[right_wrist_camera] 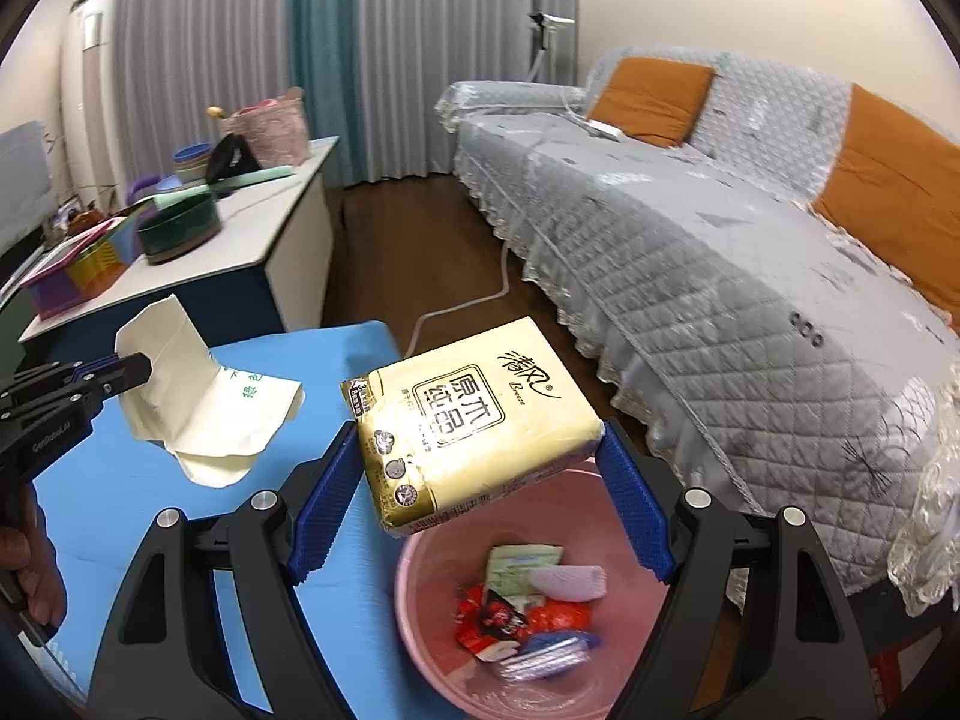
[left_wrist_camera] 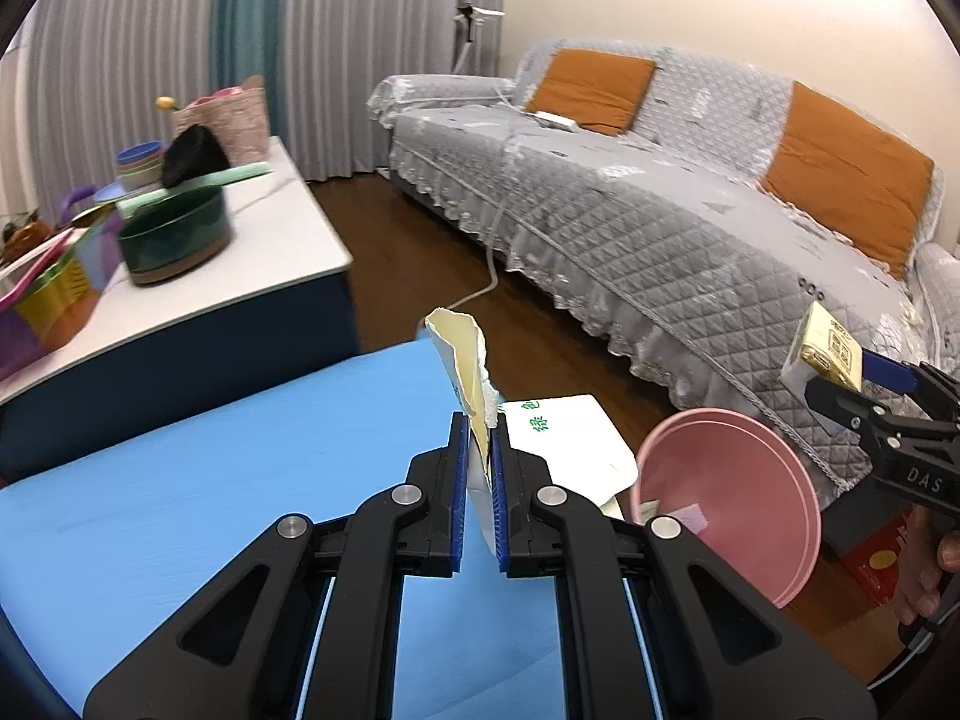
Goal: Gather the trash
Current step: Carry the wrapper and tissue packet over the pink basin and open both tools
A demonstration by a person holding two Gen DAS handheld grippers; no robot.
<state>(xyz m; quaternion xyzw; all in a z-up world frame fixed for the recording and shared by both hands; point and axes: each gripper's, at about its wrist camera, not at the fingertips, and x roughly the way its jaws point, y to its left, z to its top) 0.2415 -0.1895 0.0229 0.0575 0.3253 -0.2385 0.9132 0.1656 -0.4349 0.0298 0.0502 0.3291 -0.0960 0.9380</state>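
My left gripper (left_wrist_camera: 479,438) is shut on a flattened cream paper carton (left_wrist_camera: 465,360) with green print, held above the blue table (left_wrist_camera: 180,510); the carton also shows in the right wrist view (right_wrist_camera: 198,414). My right gripper (right_wrist_camera: 477,468) is shut on a yellow tissue pack (right_wrist_camera: 474,420), held over the pink bin (right_wrist_camera: 432,630). The bin holds several wrappers and stands on the floor by the table's right edge. In the left wrist view the bin (left_wrist_camera: 738,498) and the tissue pack (left_wrist_camera: 825,348) are at the right.
A grey-covered sofa (right_wrist_camera: 720,240) with orange cushions runs along the right. A white side table (right_wrist_camera: 240,240) behind holds a green pot (right_wrist_camera: 177,234), bowls and toys. A white cable (right_wrist_camera: 480,300) lies on the wooden floor.
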